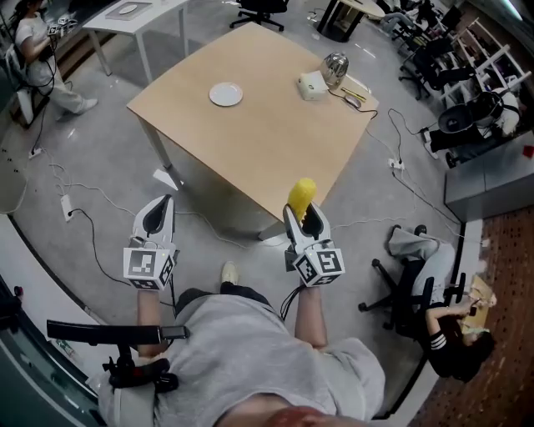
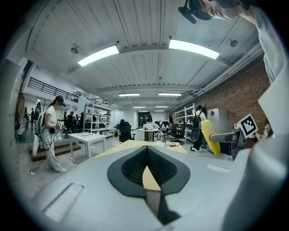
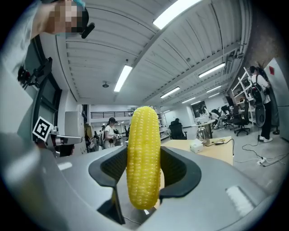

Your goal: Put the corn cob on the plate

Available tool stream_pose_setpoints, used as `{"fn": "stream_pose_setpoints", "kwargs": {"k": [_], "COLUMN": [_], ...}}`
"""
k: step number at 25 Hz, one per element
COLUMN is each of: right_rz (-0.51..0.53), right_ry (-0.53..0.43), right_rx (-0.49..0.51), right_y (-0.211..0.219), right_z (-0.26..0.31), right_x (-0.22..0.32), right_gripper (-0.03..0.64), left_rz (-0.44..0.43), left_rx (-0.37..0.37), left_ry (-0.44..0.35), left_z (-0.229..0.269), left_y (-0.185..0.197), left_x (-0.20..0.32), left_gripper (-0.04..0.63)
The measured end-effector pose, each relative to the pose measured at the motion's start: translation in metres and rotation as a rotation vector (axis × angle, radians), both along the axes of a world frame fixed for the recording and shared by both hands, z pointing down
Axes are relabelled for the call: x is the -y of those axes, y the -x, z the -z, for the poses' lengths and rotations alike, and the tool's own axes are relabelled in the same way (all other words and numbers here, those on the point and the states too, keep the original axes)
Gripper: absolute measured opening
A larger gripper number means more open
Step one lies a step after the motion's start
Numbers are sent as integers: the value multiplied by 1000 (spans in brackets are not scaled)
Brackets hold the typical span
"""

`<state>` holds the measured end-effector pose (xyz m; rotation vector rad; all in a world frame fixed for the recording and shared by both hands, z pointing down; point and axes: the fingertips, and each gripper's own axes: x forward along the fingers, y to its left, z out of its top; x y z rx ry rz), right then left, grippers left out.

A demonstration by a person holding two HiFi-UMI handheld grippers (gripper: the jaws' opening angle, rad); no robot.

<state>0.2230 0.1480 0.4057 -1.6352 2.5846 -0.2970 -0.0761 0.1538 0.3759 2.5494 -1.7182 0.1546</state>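
A yellow corn cob [image 1: 301, 198] stands upright in my right gripper [image 1: 305, 218], which is shut on it just off the near corner of the wooden table [image 1: 275, 142]. In the right gripper view the corn cob [image 3: 143, 158] fills the space between the black pads. The small white plate [image 1: 225, 94] lies far off on the table's back left part. My left gripper [image 1: 157, 218] hangs over the floor to the left of the table, shut with nothing in it. The left gripper view shows its pads [image 2: 135, 166] closed together and the corn cob [image 2: 210, 136] off to the right.
A metal kettle [image 1: 335, 67], a white box [image 1: 312, 85] and cables sit at the table's far right corner. Cables trail over the grey floor. An office chair [image 1: 409, 288] and a seated person [image 1: 455, 338] are at the right; a white table [image 1: 133, 15] and a standing person [image 1: 33, 62] at the far left.
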Motion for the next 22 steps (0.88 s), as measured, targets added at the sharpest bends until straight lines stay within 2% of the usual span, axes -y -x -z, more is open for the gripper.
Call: {"fn": "stream_pose_setpoints", "kwargs": {"k": [12, 22], "right_rz": [30, 34], "right_ry": [0, -15], "right_rx": [11, 11], "right_y": [-29, -26], "right_z": [-7, -3], "right_x": [39, 82], "right_gripper": [230, 230], "left_rz": [23, 2], "left_rx": [23, 45], "left_ry": [10, 23], "left_z": [-6, -12], "left_y": [-30, -34], "left_x": [29, 74], "left_gripper": [20, 20]}}
